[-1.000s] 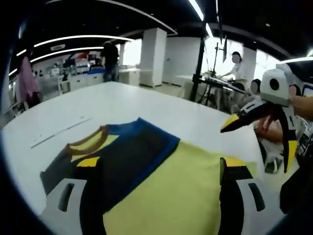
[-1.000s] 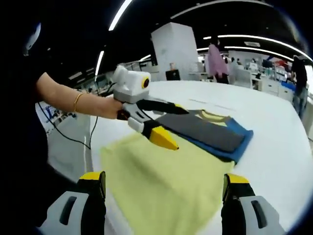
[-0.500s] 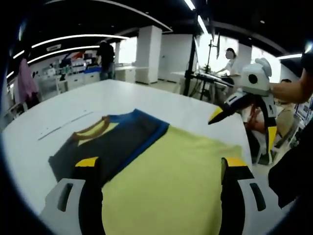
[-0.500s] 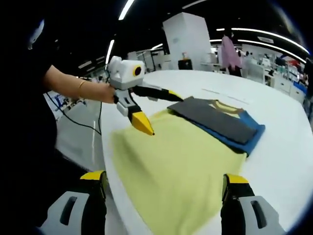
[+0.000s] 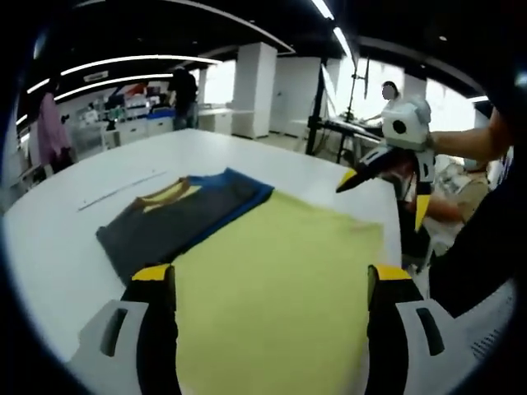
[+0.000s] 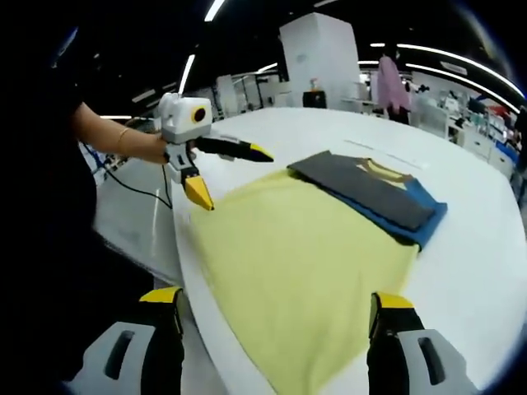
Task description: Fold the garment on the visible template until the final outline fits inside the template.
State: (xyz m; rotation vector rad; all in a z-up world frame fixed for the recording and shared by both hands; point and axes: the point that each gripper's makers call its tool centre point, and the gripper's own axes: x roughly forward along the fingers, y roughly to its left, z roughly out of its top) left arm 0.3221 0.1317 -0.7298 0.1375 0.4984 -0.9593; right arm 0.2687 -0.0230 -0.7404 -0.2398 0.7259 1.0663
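With both my grippers' jaws apart and empty, left (image 5: 268,329) and right (image 6: 276,346), I judge the next fold calls for gripping the shirt (image 6: 305,255) edge at 6 o'clock.

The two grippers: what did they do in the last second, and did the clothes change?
Both grippers drew back from the garments. In the right gripper view the left gripper, open, has pulled off the yellow garment toward the table edge. The right gripper, open, also backed away. The folded grey-and-blue garment stayed put; nothing was grasped.

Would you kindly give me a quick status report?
Left gripper and right gripper open, off the cloth. Folded garment lies on yellow template. Nothing in the way.
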